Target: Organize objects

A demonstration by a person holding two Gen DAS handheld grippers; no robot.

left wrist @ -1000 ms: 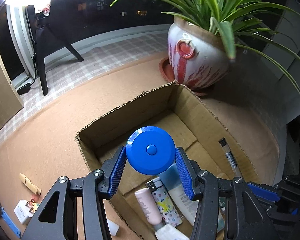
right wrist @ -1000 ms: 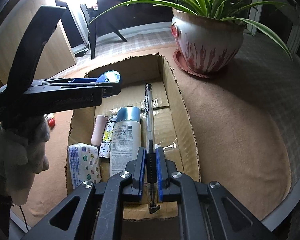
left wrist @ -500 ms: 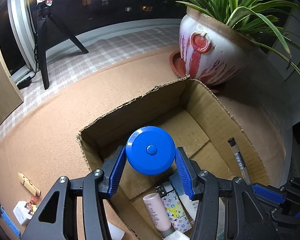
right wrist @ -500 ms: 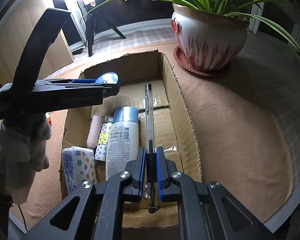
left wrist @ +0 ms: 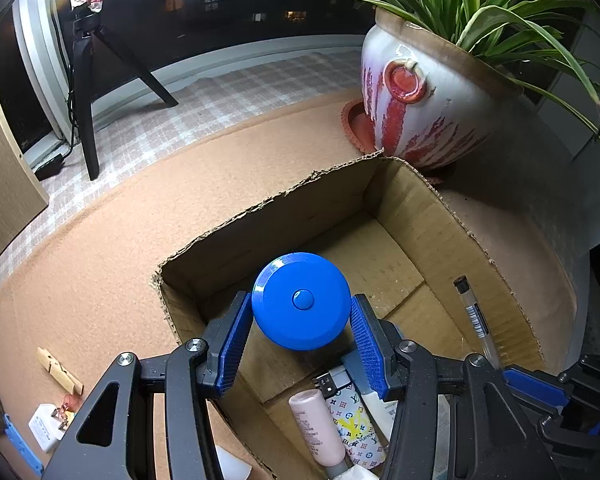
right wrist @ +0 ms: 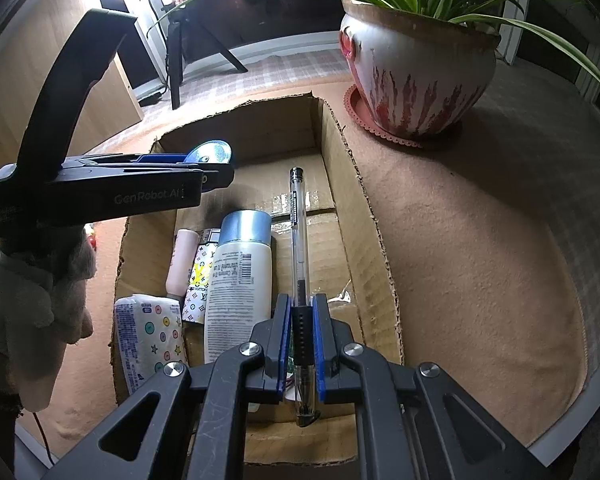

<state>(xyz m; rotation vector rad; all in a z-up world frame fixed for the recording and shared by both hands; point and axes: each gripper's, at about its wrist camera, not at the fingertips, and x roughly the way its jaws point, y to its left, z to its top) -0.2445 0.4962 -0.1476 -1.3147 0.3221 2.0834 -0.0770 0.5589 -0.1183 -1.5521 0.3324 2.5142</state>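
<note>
The left tongs (left wrist: 301, 334), closed on the blue disc (left wrist: 301, 306), have advanced over the cardboard box (left wrist: 432, 220) toward its empty far end. The right tongs (right wrist: 302, 338) stay clamped on the pen (right wrist: 299, 240) above the box; both await release.

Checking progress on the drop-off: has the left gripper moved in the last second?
Yes. The left gripper, holding the blue disc, advanced toward the plant pot, over the cardboard box.
</note>
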